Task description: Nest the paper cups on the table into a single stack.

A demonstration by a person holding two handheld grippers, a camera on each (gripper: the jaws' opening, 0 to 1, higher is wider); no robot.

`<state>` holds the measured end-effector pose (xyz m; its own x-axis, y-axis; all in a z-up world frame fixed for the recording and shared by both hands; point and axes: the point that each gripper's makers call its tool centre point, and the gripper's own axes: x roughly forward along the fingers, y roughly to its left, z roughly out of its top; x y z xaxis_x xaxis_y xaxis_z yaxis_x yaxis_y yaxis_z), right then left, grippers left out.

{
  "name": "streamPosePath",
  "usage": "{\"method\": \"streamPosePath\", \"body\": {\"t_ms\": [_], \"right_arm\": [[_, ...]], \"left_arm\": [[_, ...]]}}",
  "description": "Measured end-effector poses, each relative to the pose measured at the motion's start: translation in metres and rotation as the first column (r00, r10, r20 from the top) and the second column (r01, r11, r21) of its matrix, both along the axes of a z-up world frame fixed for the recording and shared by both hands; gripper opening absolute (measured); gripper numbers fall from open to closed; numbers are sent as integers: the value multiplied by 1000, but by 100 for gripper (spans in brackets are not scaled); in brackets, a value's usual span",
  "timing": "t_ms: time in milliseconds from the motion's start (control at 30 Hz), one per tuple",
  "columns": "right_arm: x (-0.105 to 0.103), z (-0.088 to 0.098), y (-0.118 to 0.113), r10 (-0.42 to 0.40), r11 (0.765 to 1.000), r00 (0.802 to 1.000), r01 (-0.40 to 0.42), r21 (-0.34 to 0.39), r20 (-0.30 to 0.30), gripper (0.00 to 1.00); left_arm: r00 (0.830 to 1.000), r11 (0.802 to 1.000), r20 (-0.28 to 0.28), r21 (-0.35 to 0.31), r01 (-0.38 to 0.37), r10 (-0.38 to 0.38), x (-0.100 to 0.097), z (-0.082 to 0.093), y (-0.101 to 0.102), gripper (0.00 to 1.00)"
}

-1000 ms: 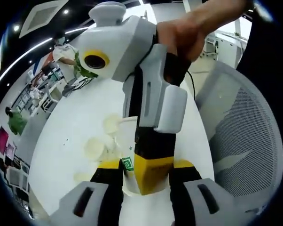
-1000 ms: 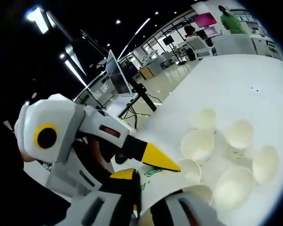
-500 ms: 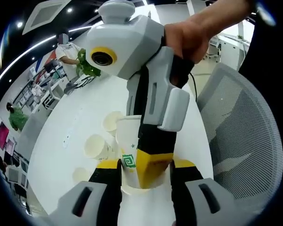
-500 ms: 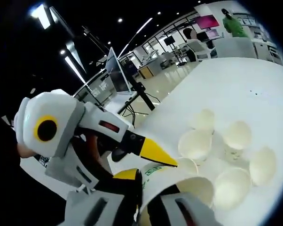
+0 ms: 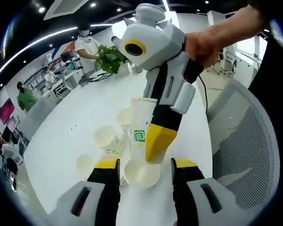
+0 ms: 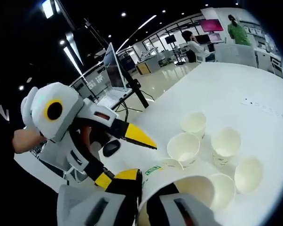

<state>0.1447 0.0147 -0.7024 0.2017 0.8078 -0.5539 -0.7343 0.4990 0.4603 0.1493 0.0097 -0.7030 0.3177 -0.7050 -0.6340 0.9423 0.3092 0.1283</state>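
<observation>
- In the left gripper view, the right gripper (image 5: 153, 153) reaches in from 1 o'clock, gripped by a person's hand (image 5: 205, 44), its yellow-tipped jaws narrowed onto a tall paper cup (image 5: 140, 129) with a green logo.
- That held cup stands upright directly above a second cup (image 5: 141, 174) on the white table (image 5: 61, 136); whether the 2 touch is unclear.
- The left gripper (image 5: 145, 168) frames the lower cup, 1 yellow-tipped jaw on each side of its rim; I cannot tell whether they press it or stand just beside it.
- Loose cups sit beyond on the table: 1 at 9 o'clock of the held cup (image 5: 105, 138), 1 nearer the left edge (image 5: 85, 163), 1 behind at 11 o'clock (image 5: 124, 115).
- A mesh-backed chair (image 5: 245, 155) fills the 3 o'clock side.
- In the right gripper view, the cup's open mouth (image 6: 184, 193) lies between this gripper's own jaws (image 6: 144, 190) at 6 o'clock.
- The left gripper (image 6: 132, 141) enters from 9 o'clock, jaws spread apart.
- 5 open cups cluster on the table around 3 to 4 o'clock, among them 1 at the far end (image 6: 194, 123) and 1 lying on its side (image 6: 248, 173).
</observation>
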Motion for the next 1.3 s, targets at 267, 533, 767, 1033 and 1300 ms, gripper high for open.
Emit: {"method": "streamPosePath", "body": {"t_ms": [267, 533, 767, 1033, 1300], "right_arm": [[0, -3, 3, 49, 997, 999, -47, -67, 22, 1], [7, -13, 8, 137, 978, 989, -127, -164, 55, 1], [10, -19, 15, 195, 960, 978, -175, -220, 69, 1], [3, -28, 19, 280, 920, 957, -248, -305, 69, 1], [0, -40, 21, 363, 869, 930, -315, -383, 59, 1]], "left_arm": [[997, 996, -23, -35, -80, 80, 7, -5, 15, 48], [981, 978, -58, -90, -188, 183, 9, -11, 31, 56], [960, 951, -89, -139, -277, 267, 10, -10, 43, 63], [943, 935, -122, -137, -326, 311, 1, -21, 55, 64], [933, 927, -145, -140, -348, 328, -10, -28, 58, 65]]}}
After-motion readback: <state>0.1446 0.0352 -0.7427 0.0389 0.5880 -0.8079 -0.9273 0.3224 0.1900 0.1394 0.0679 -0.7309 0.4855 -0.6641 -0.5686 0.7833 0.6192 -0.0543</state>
